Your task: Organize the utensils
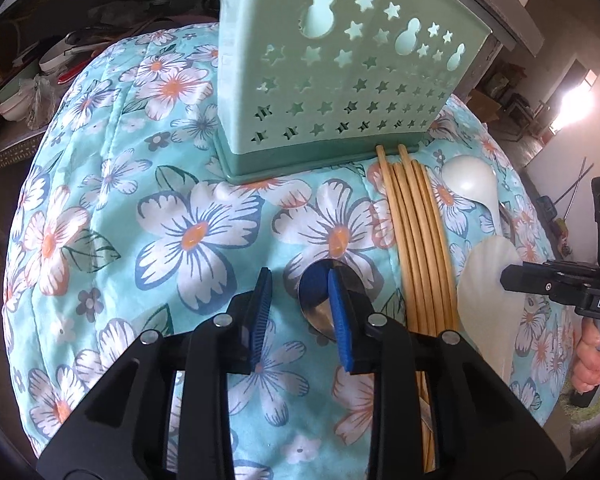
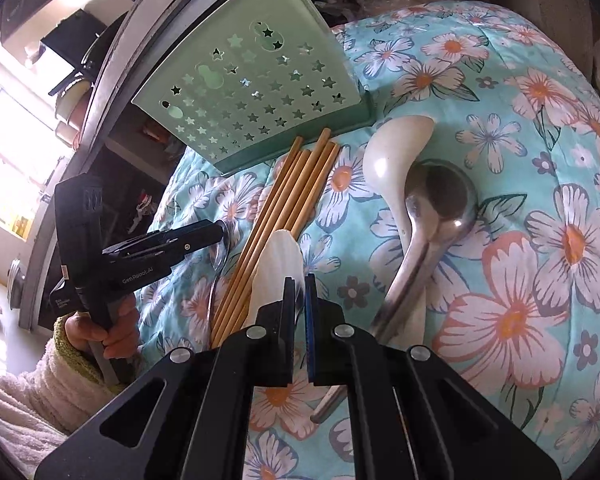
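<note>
Flowered turquoise cloth (image 1: 100,184) covers the work surface, with cluttered shelves dim behind it. One pale green holder (image 1: 340,80), pierced with star holes, stands at the upper middle of the left wrist view and the upper left of the right wrist view. Just below its base lies one bundle of bamboo chopsticks (image 1: 416,240); about six sticks can be counted in the right wrist view (image 2: 284,208).

Four spoons show: one white ceramic spoon (image 2: 392,160), one steel ladle (image 2: 440,204) resting across it, one shell-shaped white spoon (image 2: 278,264), and one small steel spoon (image 1: 320,312) left of the chopsticks.

Left gripper (image 1: 300,280) hangs partly open over that small steel spoon, its blue pads clear of it, with nothing between them. Right gripper (image 2: 299,284) is pinched narrow on the shell-shaped spoon at lower centre.
</note>
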{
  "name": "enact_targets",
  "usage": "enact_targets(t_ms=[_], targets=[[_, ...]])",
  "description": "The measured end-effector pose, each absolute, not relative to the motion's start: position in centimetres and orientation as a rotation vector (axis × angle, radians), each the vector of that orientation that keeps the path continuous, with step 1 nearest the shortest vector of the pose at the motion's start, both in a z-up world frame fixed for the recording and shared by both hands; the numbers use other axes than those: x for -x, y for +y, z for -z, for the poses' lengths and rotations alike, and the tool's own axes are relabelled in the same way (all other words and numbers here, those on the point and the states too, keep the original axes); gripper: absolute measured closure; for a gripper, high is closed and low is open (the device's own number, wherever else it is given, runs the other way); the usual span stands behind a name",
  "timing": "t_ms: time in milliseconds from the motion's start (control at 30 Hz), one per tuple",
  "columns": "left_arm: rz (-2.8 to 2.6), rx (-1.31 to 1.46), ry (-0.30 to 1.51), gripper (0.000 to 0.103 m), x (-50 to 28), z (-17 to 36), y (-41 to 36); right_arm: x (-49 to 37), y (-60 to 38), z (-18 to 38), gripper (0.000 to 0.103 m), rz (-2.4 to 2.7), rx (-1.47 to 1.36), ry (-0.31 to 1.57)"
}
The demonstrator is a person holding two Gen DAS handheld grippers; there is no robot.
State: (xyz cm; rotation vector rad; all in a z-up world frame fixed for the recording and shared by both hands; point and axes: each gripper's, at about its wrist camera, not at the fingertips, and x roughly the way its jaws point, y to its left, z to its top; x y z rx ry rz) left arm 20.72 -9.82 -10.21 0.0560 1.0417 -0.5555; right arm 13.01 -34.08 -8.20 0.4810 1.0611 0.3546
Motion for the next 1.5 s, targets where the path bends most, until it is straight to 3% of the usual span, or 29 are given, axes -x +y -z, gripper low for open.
enact_targets(t_ms=[100, 400, 867, 1267, 1500], targets=[[0.571, -0.105, 1.034, 0.087, -20.5, 10.4, -10.9, -13.0, -34.4, 8.5, 0.098, -0.355, -0.502, 1.063], [0.570, -0.160, 0.982, 0.100, -19.4, 9.5, -12.3, -12.2, -34.7, 7.5, 0.098, -0.342, -0.496, 1.021], [0.564, -0.109, 0.815, 0.102, -15.6, 2.7, -10.1, -10.3, -34.4, 1.3, 0.099, -0.266, -0.374, 0.850], [0.455, 0.015, 0.412, 0.102, -16.4, -11.6, -7.0, -9.5, -34.4, -1.8, 0.099, -0.270, -0.390, 0.734], [0.341, 0.071, 0.247, 0.102, -19.7, -15.9, -7.0, -9.3, -35.1, -2.3, 0.099, -0.278, -0.416, 0.715]])
